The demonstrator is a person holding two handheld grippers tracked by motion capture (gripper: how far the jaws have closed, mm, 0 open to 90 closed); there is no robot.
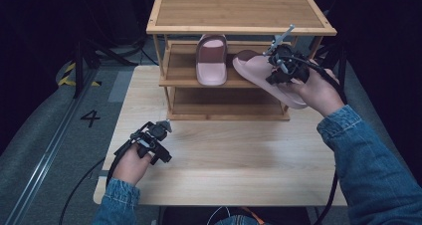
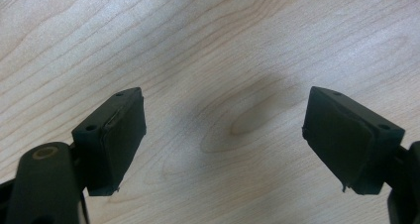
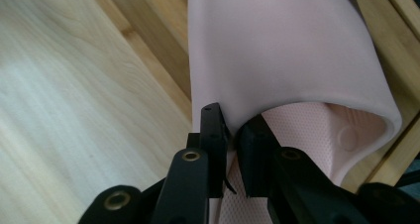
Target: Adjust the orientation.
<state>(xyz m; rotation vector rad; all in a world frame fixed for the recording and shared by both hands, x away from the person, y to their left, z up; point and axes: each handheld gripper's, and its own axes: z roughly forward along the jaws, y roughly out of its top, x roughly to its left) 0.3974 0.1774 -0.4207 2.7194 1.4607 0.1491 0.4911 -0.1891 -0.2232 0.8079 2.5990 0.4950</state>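
A pink slipper (image 1: 211, 60) lies on the middle shelf of a bamboo shoe rack (image 1: 239, 11) at the back of the table. A second pink slipper (image 1: 256, 71) hangs tilted in front of the rack's right side, toe toward that shelf. My right gripper (image 1: 278, 68) is shut on the edge of its strap. In the right gripper view the jaws (image 3: 232, 135) pinch the strap of the slipper (image 3: 277, 50), with the rack's slats behind. My left gripper (image 1: 158, 143) rests low over the table's front left. Its jaws (image 2: 223, 130) stand wide open above bare wood.
The light wooden table (image 1: 229, 155) stretches in front of the rack. The rack's bottom shelf (image 1: 226, 103) holds nothing. Grey floor with a painted 4 (image 1: 90, 117) and yellow-black tape (image 1: 67, 73) lies to the left. Black cables trail from both grippers.
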